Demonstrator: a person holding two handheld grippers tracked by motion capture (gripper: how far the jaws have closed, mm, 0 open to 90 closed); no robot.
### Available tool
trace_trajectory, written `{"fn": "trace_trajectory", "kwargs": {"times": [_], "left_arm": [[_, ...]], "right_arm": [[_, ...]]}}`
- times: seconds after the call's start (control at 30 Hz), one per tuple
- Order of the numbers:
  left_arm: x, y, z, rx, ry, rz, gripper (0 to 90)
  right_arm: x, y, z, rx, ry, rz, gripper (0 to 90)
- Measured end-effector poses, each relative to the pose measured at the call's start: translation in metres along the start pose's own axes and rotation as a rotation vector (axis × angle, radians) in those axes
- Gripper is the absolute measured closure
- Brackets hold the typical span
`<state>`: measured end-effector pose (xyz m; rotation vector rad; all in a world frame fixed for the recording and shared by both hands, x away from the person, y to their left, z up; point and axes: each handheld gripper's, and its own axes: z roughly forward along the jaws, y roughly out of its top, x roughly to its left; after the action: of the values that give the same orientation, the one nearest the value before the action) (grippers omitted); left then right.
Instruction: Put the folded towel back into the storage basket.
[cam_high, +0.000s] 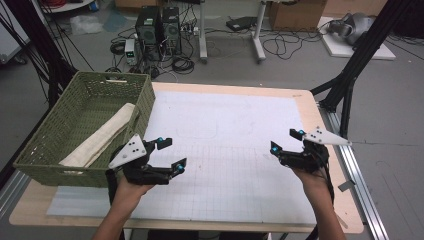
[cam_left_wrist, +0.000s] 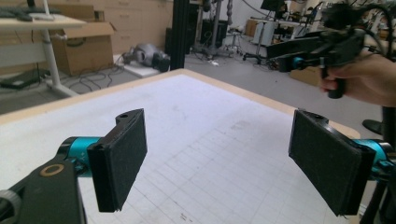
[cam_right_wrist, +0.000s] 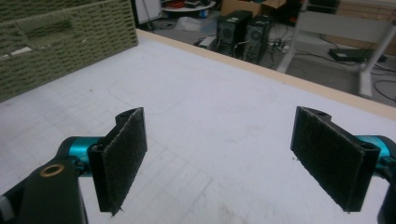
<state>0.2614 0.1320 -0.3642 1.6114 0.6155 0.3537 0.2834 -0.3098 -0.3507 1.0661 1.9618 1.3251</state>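
Both grippers are held above the white mat that covers the wooden table, each in one of the person's hands. The left gripper is seen in the high view near the mat's left edge, toward the front, just beside the right wall of the green woven basket. Its jaws are spread wide, and nothing is held between them; in the left gripper view only bare mat is seen between the two black pads. The right gripper is held near the mat's right edge, well apart from the left one, and its jaws are likewise spread wide with nothing gripped; in the right gripper view the bare mat lies between its pads.

The basket stands on the table's left edge, reaching from the back left corner almost to the front. A rolled cream-coloured cloth lies inside it, set diagonally along the right wall, with one end propped near the rim. The cloth is touched by neither gripper, the left one being the nearer
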Motion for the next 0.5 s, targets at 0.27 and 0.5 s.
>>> {"fn": "trace_trajectory", "kwargs": {"times": [0.27,0.5], "left_arm": [[-0.003,-0.026,0.014,0.018,0.028,0.02,19.4],[-0.002,-0.036,0.015,0.015,0.019,0.006,18.9]], "right_arm": [[0.012,-0.037,-0.023,0.016,-0.042,0.026,16.1],[0.019,-0.064,-0.024,0.032,-0.05,0.044,16.1]]}}
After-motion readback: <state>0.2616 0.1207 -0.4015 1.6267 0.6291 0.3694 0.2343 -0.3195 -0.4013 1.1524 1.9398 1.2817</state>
